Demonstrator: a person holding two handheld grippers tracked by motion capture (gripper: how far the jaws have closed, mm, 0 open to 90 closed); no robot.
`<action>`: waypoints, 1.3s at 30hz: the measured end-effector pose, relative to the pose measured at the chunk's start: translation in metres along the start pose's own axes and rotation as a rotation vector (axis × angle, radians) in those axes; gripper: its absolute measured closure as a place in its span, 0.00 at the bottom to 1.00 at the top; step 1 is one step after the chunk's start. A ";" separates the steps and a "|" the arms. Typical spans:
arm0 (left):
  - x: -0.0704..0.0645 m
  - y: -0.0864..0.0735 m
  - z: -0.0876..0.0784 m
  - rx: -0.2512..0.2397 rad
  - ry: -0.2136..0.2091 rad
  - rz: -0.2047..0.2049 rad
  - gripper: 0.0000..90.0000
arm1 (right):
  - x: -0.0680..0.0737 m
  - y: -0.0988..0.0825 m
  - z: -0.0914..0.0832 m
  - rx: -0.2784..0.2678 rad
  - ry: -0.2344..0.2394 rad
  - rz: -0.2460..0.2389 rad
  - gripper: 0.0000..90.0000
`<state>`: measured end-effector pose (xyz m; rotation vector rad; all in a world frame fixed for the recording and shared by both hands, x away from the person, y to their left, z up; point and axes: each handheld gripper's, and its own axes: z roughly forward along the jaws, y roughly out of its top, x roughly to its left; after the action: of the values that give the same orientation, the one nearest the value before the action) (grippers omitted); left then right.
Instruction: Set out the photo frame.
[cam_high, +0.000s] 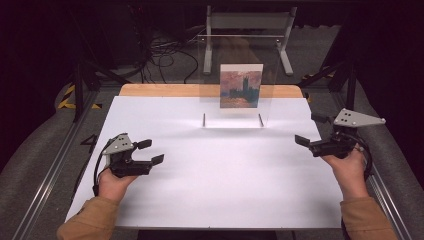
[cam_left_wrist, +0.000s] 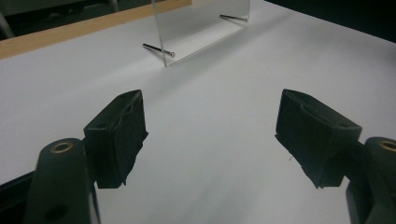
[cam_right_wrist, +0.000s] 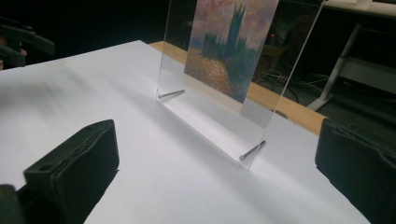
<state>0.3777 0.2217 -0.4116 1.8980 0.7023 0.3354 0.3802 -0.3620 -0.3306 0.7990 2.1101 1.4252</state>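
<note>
Left gripper (cam_high: 150, 151): jaws apart, nothing between them, low over white table sheet (cam_high: 210, 185) at about 8 o'clock of the sheet in high view, held in left hand (cam_high: 114, 182). Pads (cam_left_wrist: 122, 135) black, bare sheet visible through the gap in left gripper view. Right gripper (cam_high: 303, 140): jaws wide apart, empty, at about 3 o'clock near sheet's right edge, held in right hand (cam_high: 348, 165), jaws aimed toward centre. Clear acrylic frame (cam_high: 235, 107) upright at 12 o'clock, near far edge of sheet, well apart from both grippers, standing on two metal pins (cam_right_wrist: 252, 150) through its lower corners. Painted picture (cam_high: 241, 86) of a tower against a pink-orange sky fixed in upper part of frame. Frame seen between right gripper jaws in right gripper view, its lower portion at top of left gripper view. Wooden table edge (cam_high: 150, 90) beyond sheet; cables (cam_high: 165, 55) on floor behind.
</note>
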 end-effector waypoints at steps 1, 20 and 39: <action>0.000 0.000 0.001 -0.002 0.001 -0.003 0.27 | 0.001 -0.005 0.001 0.001 0.003 0.009 0.00; 0.008 -0.010 0.007 -0.021 0.031 -0.038 0.26 | 0.015 -0.075 0.024 0.058 -0.006 0.082 0.00; 0.015 -0.019 0.011 -0.063 0.027 -0.069 0.25 | 0.008 -0.111 0.041 0.162 -0.052 0.157 0.00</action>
<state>0.3887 0.2283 -0.4344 1.8082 0.7649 0.3362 0.3792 -0.3617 -0.4493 1.0730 2.1844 1.3064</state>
